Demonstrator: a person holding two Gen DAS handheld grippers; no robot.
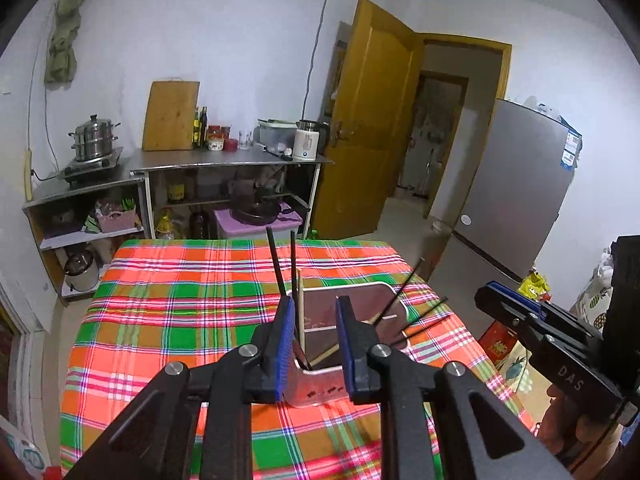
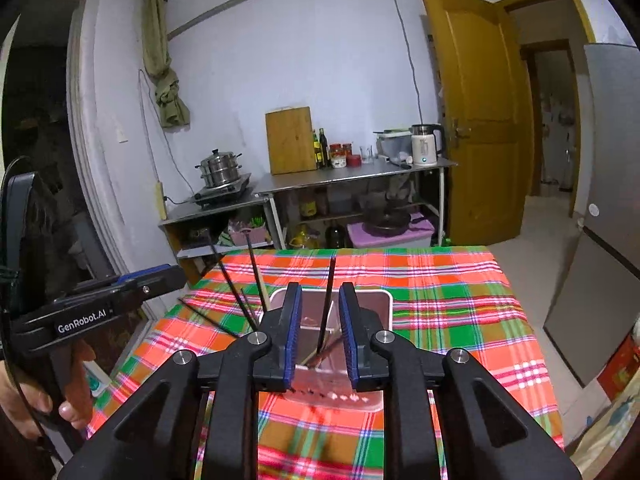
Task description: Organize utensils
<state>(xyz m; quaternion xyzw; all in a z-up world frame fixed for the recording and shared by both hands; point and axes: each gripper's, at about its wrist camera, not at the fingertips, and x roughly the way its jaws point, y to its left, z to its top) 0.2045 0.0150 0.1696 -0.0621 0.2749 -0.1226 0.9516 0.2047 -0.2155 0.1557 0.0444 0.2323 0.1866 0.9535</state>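
A metal utensil holder (image 1: 352, 300) stands on the plaid tablecloth (image 1: 180, 300), holding several black chopsticks (image 1: 278, 264) and a pale wooden one (image 1: 301, 312). My left gripper (image 1: 312, 340) hovers just above its near rim, open, with nothing between the blue pads. In the right wrist view the same holder (image 2: 372, 304) sits right ahead. My right gripper (image 2: 320, 332) is open above it; a black chopstick (image 2: 327, 300) stands in the holder between the pads, apart from both. More black chopsticks (image 2: 240, 292) lean out to the left.
The table (image 2: 460, 300) is covered by the plaid cloth. Behind it stand steel shelves (image 1: 224, 164) with a steamer pot (image 1: 94, 138), cutting board, bottles and kettle. A yellow door (image 1: 372, 120) stands open, and a grey fridge (image 1: 516, 200) is at right.
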